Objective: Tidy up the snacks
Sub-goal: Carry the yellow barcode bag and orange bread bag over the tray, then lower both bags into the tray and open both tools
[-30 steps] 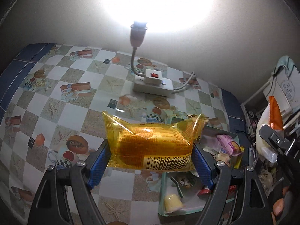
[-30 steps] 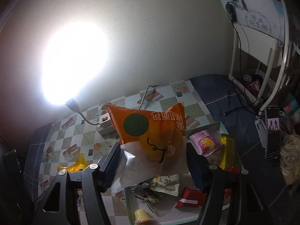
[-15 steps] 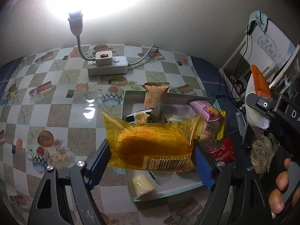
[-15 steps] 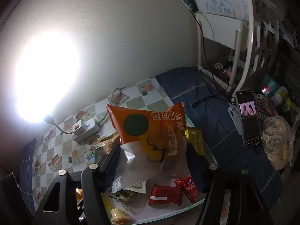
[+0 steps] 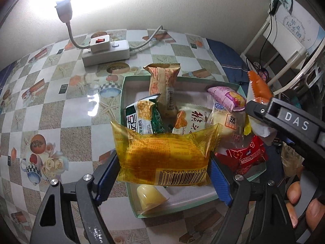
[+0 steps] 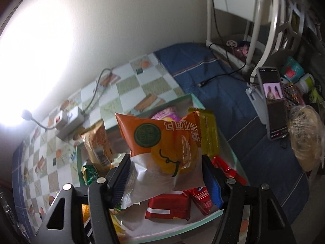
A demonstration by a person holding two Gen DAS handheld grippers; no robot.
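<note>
My left gripper point(image 5: 163, 167) is shut on a yellow snack packet point(image 5: 164, 154) and holds it above the near part of a pale green tray point(image 5: 122, 93). The tray holds several snack packets and a small yellow jelly cup point(image 5: 149, 200). My right gripper point(image 6: 165, 173) is shut on an orange and white bun packet point(image 6: 162, 152) above the same tray point(image 6: 193, 220). The right gripper with its packet also shows at the right of the left wrist view point(image 5: 258, 99).
A white power strip point(image 5: 105, 53) with a gooseneck lamp point(image 5: 65, 10) sits on the checked tablecloth behind the tray. A white rack point(image 6: 239, 20), a phone on a stand point(image 6: 273, 101) and a bagged item point(image 6: 305, 136) stand to the right.
Both grippers have moved with their packets from beside the tray to over it. The tray and its snacks now fill the middle of both views. Neither grip has changed.
</note>
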